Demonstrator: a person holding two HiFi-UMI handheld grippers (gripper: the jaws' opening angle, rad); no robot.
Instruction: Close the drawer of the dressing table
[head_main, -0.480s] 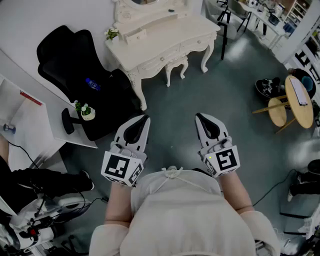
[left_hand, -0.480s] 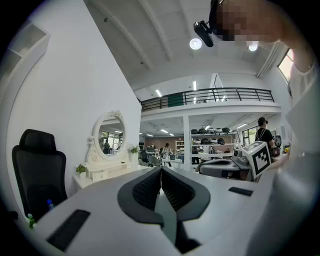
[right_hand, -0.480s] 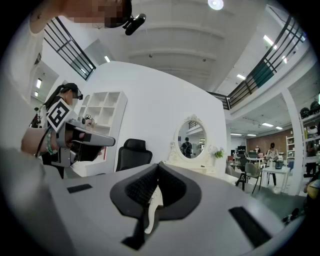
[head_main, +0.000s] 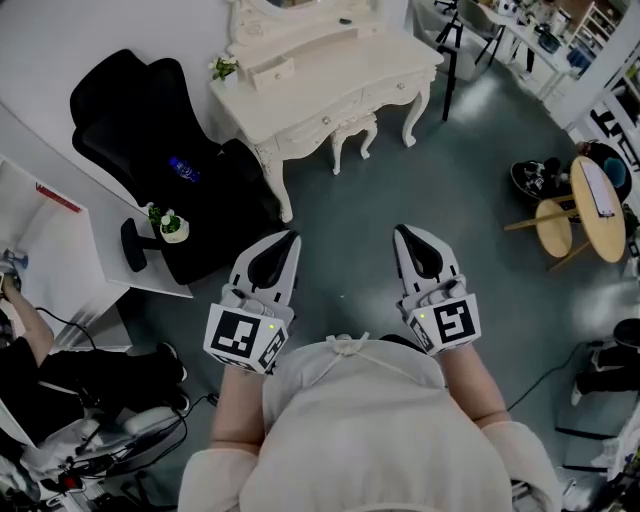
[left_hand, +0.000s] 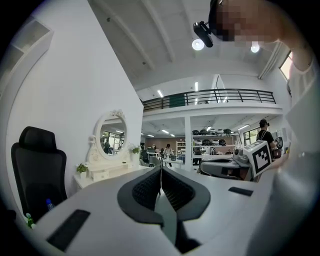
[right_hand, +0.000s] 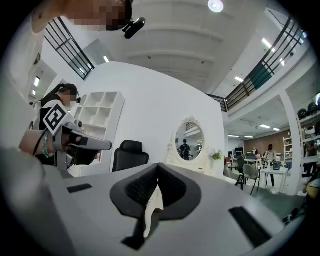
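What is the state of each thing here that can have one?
Left gripper: shut, empty.
Right gripper: shut, empty.
Drawer: seems pulled out.
Stool: partly under the table.
Bottle: lying on the chair.

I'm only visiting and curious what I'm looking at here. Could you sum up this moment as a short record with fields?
Left tongs: shut, empty, held level
Right tongs: shut, empty, held level
Dressing table: white, ahead across the floor, untouched
Beside it: black chair on its left, stool tucked beneath
Task state: not started; whether anything on the table stands open is too small to tell
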